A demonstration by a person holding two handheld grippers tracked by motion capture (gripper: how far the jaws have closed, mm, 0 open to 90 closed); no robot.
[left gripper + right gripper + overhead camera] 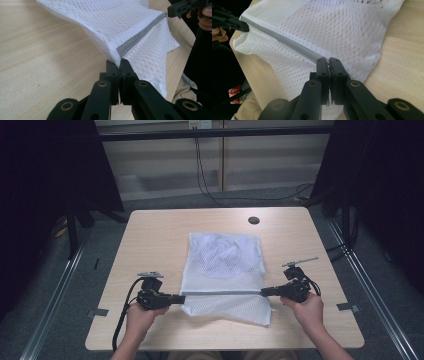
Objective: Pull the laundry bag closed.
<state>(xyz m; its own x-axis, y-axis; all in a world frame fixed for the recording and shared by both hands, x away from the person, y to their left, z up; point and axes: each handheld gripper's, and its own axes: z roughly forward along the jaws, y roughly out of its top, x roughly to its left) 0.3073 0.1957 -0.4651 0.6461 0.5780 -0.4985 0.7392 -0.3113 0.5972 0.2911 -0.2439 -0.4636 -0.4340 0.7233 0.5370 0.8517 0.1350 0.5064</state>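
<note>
Gripping each end of the grey zipper, I have my left gripper and right gripper clamped on the white mesh laundry bag. It lies at the centre of the high view on the wooden table, its lower part lifted. In the left gripper view the zipper runs to the upper right.

I observe my left gripper clamped on the near end of the grey zipper of a white mesh bag, lifted off the wooden surface. The other gripper pinches the zipper's far end.
</note>
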